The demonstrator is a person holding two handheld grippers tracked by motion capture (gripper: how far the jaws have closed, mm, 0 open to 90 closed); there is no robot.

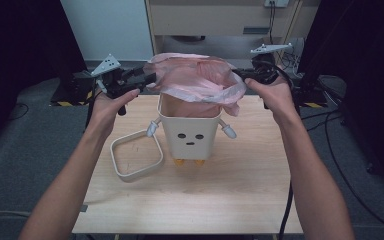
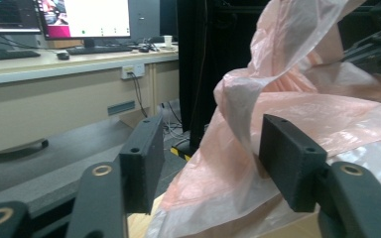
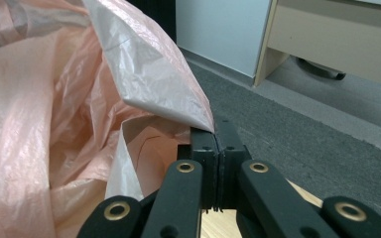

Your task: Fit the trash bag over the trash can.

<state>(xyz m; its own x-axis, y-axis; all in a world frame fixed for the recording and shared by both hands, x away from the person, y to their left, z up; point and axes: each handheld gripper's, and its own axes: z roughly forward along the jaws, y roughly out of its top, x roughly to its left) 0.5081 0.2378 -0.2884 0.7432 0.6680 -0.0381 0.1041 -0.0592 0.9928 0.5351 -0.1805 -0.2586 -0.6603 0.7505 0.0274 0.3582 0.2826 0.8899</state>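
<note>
Lining the cream face-printed plastic bin (image 1: 189,131): right gripper (image 3: 217,130) pinches the thin pink plastic bag (image 1: 197,77) at three o'clock; left gripper (image 2: 209,148), jaws apart around the film, should clamp at nine.

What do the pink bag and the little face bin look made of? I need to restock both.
Pink bag: thin plastic film by its look, translucent, crinkled, faintly glossy. Face bin: probably moulded plastic, smooth matte cream walls, rounded corners; the pictures leave the exact material open.

Bare forearms; black tongs (image 1: 147,79) with brass rivets, grey three-cornered plates.
</note>
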